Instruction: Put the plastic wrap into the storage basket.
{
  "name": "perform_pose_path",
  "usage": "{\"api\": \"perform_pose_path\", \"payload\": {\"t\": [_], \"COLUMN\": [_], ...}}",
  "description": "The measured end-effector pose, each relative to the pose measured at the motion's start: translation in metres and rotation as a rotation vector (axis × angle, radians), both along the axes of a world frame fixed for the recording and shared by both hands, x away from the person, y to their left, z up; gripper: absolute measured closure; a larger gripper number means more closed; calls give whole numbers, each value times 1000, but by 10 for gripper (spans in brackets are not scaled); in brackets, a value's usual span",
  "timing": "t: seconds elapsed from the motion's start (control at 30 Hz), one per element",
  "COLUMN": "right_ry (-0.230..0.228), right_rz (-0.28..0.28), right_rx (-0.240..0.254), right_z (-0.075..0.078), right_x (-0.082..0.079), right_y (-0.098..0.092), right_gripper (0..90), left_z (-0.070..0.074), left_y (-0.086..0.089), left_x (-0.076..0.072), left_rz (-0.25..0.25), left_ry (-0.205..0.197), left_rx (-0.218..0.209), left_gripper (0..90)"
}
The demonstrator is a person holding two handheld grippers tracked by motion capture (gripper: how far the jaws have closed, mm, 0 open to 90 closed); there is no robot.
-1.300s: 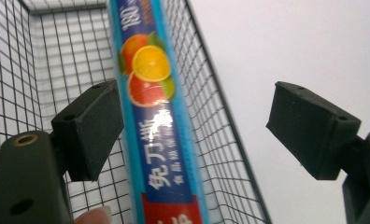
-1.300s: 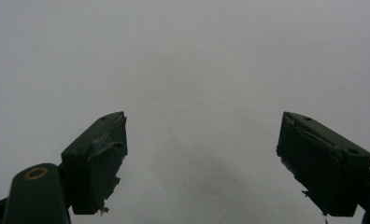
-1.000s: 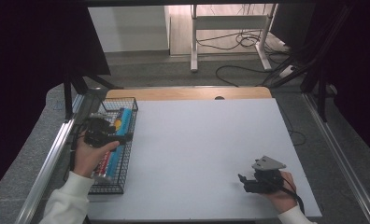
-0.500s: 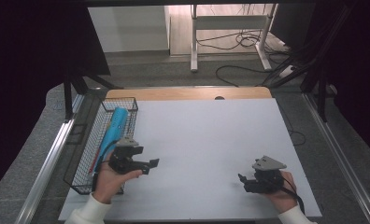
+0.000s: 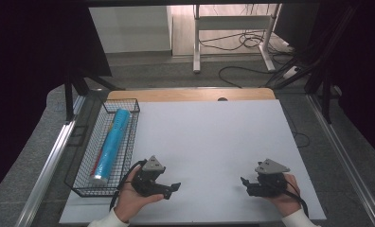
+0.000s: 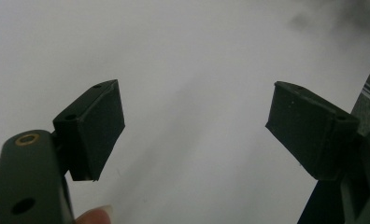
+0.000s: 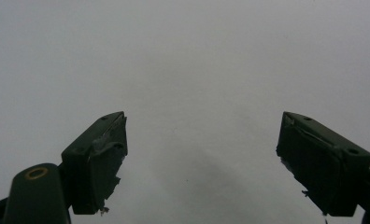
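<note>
Both sets of tongs are sitting low over the white tabletop (image 5: 214, 137), jaws spread wide with nothing in them. Left black handheld gripper (image 5: 169, 189) is at about 7 o'clock, right black handheld gripper (image 5: 246, 185) around 5. Out at 9 o'clock there's a black wire basket (image 5: 84, 156) with a long blue tube (image 5: 111, 142) lying inside it.

no readable text, label, brand, number or sign anywhere.

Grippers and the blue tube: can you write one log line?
left gripper: open, empty | right gripper: open, empty | blue tube: lying in wire basket
</note>
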State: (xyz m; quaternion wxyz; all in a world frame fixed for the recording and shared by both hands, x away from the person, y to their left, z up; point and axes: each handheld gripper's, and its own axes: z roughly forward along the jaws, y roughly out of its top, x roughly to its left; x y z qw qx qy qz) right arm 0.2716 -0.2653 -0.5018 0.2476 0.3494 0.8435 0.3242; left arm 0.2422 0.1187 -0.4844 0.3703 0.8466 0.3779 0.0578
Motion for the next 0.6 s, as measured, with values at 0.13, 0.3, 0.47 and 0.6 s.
{"api": "perform_pose_path", "payload": {"t": [0.13,0.3,0.47,0.6], "right_ry": [-1,-3,-3,-16], "right_rz": [-1,-1,-2,6], "right_rx": [0,1,3,13], "right_z": [1,1,1,3], "right_x": [-1,-1,-2,-3], "right_y": [0,0,-1,-1], "right_gripper": [167,167,167,167], "left_z": [1,2,2,2], "left_y": [3,5,7,8], "left_x": [0,1,2,3], "left_rz": [11,15,22,24], "left_ry": [-5,-6,-10,-9], "left_rx": [-10,-10,-11,-13], "left_gripper": [185,185,186,187]}}
